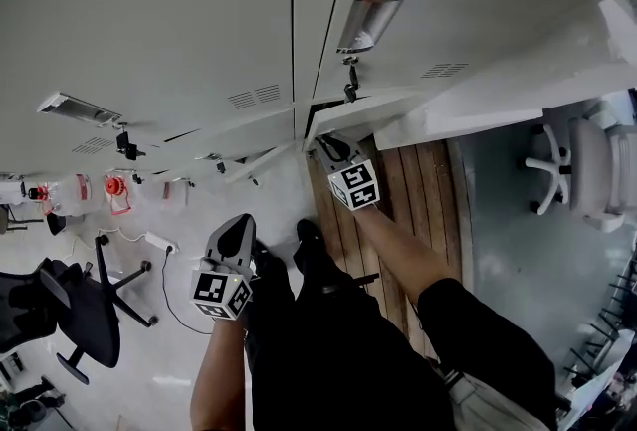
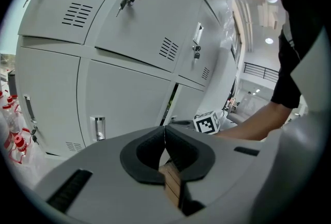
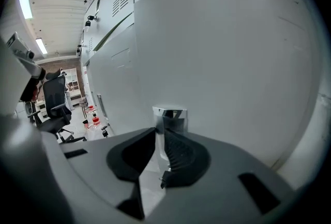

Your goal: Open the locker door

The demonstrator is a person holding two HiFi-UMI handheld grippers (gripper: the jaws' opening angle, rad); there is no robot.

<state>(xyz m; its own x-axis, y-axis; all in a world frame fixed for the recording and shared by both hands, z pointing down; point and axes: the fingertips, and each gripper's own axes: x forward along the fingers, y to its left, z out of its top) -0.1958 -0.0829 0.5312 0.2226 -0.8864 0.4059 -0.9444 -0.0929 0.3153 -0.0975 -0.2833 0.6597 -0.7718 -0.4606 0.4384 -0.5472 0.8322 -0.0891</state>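
Observation:
Grey lockers (image 1: pixel 199 31) fill the wall ahead. In the head view my right gripper (image 1: pixel 331 148) reaches the low locker door (image 1: pixel 363 110), which stands slightly ajar with a dark gap at its left edge. The right gripper view shows the jaws (image 3: pixel 159 130) shut on the door's chrome handle (image 3: pixel 169 117), which rises between the pads. My left gripper (image 1: pixel 237 232) hangs back over the floor, away from the lockers. Its jaws (image 2: pixel 164 129) are shut with nothing between them. The dark gap (image 2: pixel 170 101) and the right gripper's marker cube (image 2: pixel 207 123) also show in the left gripper view.
A black office chair (image 1: pixel 70 320) stands at lower left, a white chair (image 1: pixel 587 170) at right. Red-capped bottles (image 1: pixel 114 188) sit at the lockers' foot. A wooden floor strip (image 1: pixel 418 190) runs under the right arm. A white panel (image 1: pixel 518 101) juts out at right.

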